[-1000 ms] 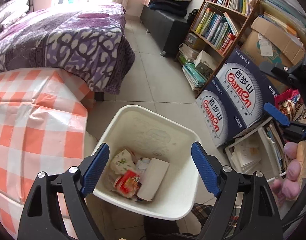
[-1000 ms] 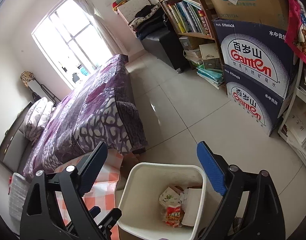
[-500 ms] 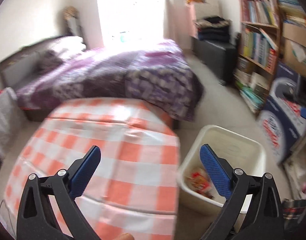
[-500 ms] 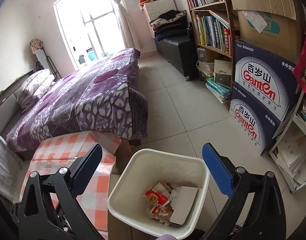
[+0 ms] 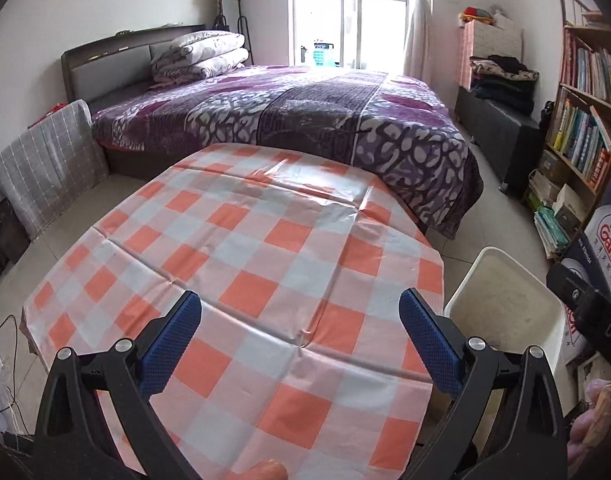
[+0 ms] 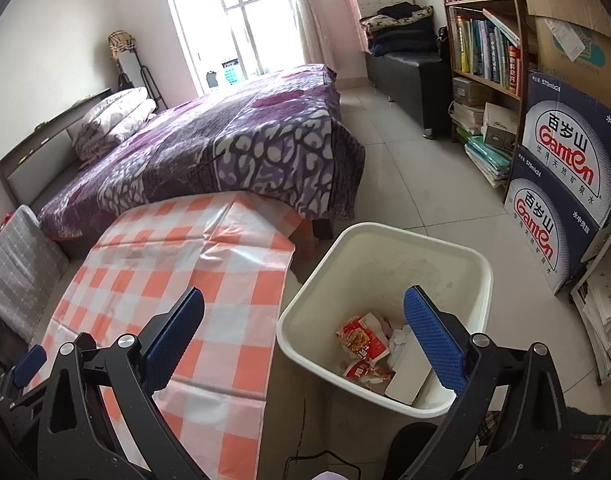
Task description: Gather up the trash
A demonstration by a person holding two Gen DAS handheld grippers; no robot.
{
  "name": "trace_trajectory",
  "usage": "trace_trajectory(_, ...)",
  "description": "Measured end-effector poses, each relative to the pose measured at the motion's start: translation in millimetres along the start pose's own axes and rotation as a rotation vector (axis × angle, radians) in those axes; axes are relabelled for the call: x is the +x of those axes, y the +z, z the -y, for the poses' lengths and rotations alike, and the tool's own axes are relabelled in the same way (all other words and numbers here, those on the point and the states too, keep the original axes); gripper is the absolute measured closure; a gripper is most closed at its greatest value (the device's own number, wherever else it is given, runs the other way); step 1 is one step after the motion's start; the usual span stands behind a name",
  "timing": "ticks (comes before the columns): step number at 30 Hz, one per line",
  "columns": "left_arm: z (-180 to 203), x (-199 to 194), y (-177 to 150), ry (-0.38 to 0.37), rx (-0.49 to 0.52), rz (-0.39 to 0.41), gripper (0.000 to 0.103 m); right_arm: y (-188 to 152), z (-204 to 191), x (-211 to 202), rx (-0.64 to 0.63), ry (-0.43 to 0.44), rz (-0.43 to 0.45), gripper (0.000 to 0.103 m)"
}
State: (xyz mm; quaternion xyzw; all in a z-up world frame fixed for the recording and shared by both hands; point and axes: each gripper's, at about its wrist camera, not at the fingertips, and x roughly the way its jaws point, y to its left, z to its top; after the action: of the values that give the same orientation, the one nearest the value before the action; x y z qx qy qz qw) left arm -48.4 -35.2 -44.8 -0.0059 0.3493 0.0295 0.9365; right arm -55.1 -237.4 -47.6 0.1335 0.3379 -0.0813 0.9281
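My left gripper stands open and empty above a table with an orange-and-white checked cloth. The cloth bears no trash that I can see. A white bin stands on the floor past the table's right edge. In the right wrist view my right gripper is open and empty, low over the gap between the table and the bin. Inside the bin lie red snack wrappers, crumpled tissue and a white carton. One blue pad of the left gripper shows at the lower left.
A bed with a purple cover runs behind the table. Stacked blue water cartons and a bookshelf line the right wall, with paper piles on the floor. A grey checked cushion leans at the left. Tiled floor lies between bed and shelf.
Both views have swung left, away from the bin and toward the checked table. The left gripper's jaws have widened, and the bin has slid to the right edge of its view.
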Motion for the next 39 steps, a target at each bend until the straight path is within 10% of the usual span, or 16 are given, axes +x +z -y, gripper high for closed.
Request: trace_trajectory(39, -28, 21, -12, 0.032, -0.060, -0.078, 0.007, -21, -39, 19, -0.131, -0.025, -0.046, 0.007)
